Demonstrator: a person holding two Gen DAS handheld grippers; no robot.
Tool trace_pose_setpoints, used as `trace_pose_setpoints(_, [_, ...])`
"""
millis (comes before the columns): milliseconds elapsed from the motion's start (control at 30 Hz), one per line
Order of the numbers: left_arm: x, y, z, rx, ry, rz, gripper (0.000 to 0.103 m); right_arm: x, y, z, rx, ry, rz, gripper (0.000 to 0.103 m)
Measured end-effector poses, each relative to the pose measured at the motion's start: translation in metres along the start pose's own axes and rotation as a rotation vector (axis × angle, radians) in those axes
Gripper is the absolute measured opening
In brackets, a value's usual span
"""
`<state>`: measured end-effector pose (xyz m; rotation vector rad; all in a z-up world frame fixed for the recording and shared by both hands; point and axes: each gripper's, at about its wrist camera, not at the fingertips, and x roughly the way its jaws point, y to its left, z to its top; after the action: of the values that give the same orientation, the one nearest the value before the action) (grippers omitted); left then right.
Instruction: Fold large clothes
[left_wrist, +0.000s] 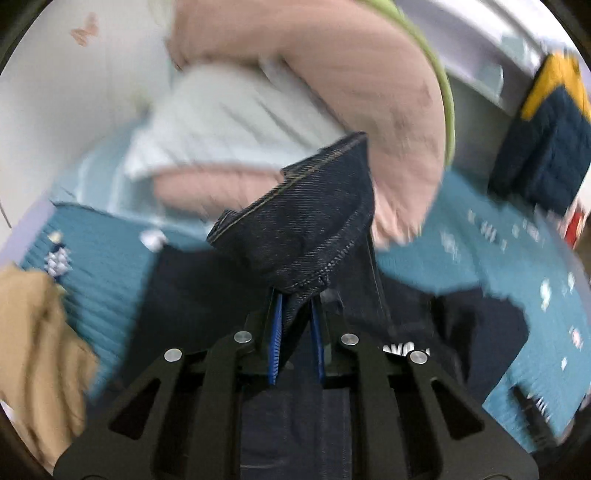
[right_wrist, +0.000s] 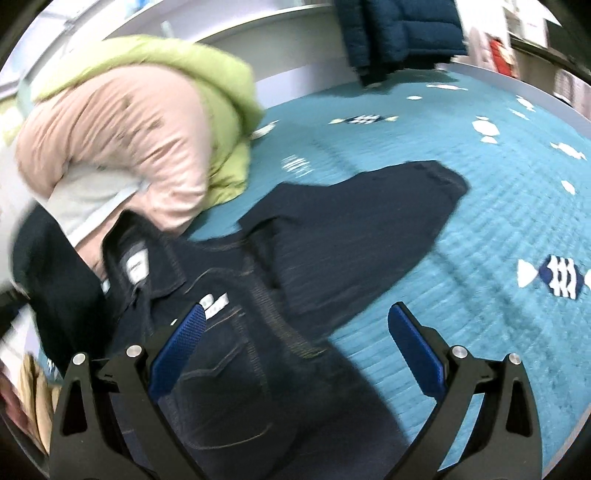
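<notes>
A dark blue denim garment (right_wrist: 332, 229) lies spread on a teal quilted bedspread (right_wrist: 480, 206). My left gripper (left_wrist: 297, 314) is shut on a bunched denim edge (left_wrist: 306, 225) with tan stitching and holds it up above the rest of the garment (left_wrist: 207, 295). My right gripper (right_wrist: 295, 325) is open and empty, low over the denim near a pocket (right_wrist: 221, 354), its left blue pad (right_wrist: 184, 339) over the cloth and its right pad (right_wrist: 417, 343) over the bedspread.
A pile of pink, pale blue and lime-green clothes (right_wrist: 140, 122) lies at the left, and also shows in the left wrist view (left_wrist: 314, 74). A navy and yellow quilted jacket (left_wrist: 546, 140) sits at the far edge. Tan cloth (left_wrist: 37, 343) lies at the left.
</notes>
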<state>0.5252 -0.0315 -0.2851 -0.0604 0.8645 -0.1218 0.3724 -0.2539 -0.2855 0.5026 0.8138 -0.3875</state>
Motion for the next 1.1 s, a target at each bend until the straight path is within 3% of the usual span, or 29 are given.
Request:
trace_pose_setpoints(100, [0.033, -0.037, -0.025, 0.061, 0.081, 0.054, 0.016, -0.003, -0.023, 0.009, 0.066, -0.021, -0.023, 0.096])
trace_pose_setpoints(233, [0.046, -0.063, -0.048, 0.096, 0.119, 0.092, 0.019, -0.004, -0.045, 0.017, 0.134, -0.028, -0.034, 0.096])
trace_pose_setpoints(433, [0.043, -0.072, -0.065, 0.117, 0.217, 0.112, 0.023, -0.002, -0.062, 0.022, 0.170, -0.024, -0.033, 0.096])
trace_pose_setpoints(500, [0.035, -0.065, -0.067, 0.065, 0.232, 0.061, 0.036, 0.000, -0.068, 0.025, 0.186, -0.022, -0.039, 0.096])
trace_pose_setpoints(533, [0.031, -0.063, -0.067, 0.042, 0.238, 0.044, 0.061, 0.002, -0.073, 0.027, 0.196, -0.024, -0.044, 0.096])
trace_pose_setpoints(567, [0.023, -0.060, -0.067, -0.001, 0.230, 0.035, 0.080, 0.003, -0.076, 0.028, 0.201, -0.026, -0.046, 0.096])
trace_pose_setpoints(733, [0.020, -0.047, -0.071, -0.150, 0.254, -0.044, 0.081, 0.017, -0.112, 0.031, 0.301, -0.020, -0.042, 0.096])
trace_pose_setpoints(800, [0.027, -0.048, -0.078, -0.141, 0.280, -0.046, 0.081, 0.026, -0.132, 0.032, 0.374, -0.004, -0.034, 0.096])
trace_pose_setpoints(867, [0.024, -0.053, -0.080, -0.116, 0.267, -0.101, 0.081, 0.037, -0.158, 0.030, 0.474, 0.010, -0.011, 0.096])
trace_pose_setpoints(967, [0.024, -0.065, -0.081, -0.070, 0.258, -0.161, 0.081, 0.055, -0.189, 0.025, 0.636, 0.013, 0.079, 0.096])
trace_pose_setpoints(1100, [0.045, -0.076, -0.095, -0.070, 0.364, -0.229, 0.081, 0.075, -0.201, 0.026, 0.715, 0.010, 0.193, 0.097])
